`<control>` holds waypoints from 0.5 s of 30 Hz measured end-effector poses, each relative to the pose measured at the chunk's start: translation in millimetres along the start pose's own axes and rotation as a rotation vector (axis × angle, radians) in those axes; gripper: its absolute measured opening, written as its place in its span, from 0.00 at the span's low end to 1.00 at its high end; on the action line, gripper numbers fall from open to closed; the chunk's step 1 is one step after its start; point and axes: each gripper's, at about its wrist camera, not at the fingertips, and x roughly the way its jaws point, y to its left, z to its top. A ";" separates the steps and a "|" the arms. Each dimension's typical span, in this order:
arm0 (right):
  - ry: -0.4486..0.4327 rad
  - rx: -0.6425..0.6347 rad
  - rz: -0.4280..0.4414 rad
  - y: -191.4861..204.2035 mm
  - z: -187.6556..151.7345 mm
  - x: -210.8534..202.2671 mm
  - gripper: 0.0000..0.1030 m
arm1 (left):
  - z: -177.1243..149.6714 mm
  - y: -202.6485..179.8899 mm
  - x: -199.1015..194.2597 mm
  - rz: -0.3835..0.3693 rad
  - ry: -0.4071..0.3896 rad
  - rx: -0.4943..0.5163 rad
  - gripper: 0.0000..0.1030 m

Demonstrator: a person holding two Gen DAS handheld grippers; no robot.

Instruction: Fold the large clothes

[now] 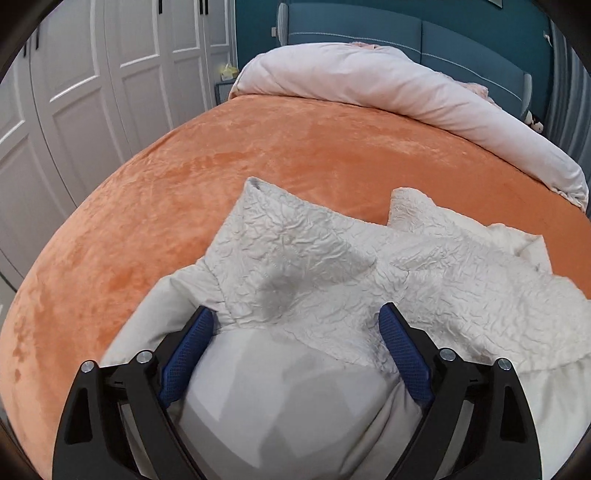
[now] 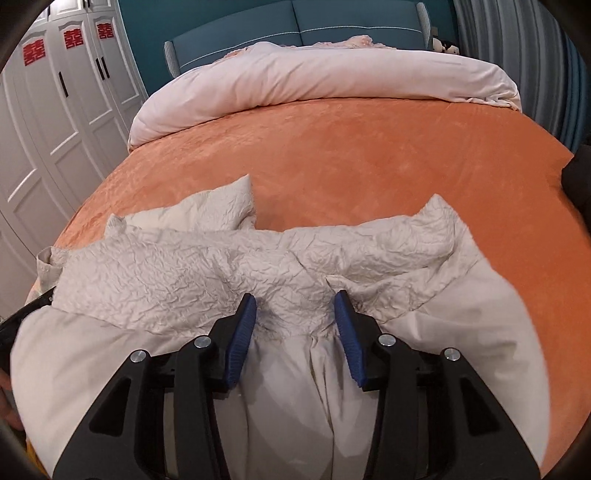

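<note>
Orange plush bedspread covering the whole bed, pale pink duvet rolled up at the far end against a blue headboard. White panelled wardrobe along the left side, red paper cut-outs on its doors. Cream padded jacket lying on the near part of the bedspread, crinkle-textured collar and upper panel spread toward the headboard, smooth body fabric bunched closest to the cameras. Left gripper spread wide, blue pads either side of a mound of smooth jacket fabric (pads touching or just beside it, not pinching). Right gripper parted too, narrower gap, pads straddling gathered cloth just below the collar seam, not clamped.
</note>
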 end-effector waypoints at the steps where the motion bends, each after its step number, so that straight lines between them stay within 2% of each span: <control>1: -0.004 0.002 0.001 -0.3 -1.5 4.2 0.41 | -0.7 -1.0 3.0 0.003 -0.004 -0.004 0.88; 10: -0.021 0.041 0.032 -4.1 -9.5 21.2 0.41 | -11.3 -1.0 24.6 -0.028 -0.026 -0.048 0.89; 15: -0.020 0.045 0.034 -3.6 -10.6 26.1 0.41 | -13.7 -2.7 30.2 -0.019 -0.029 -0.045 0.90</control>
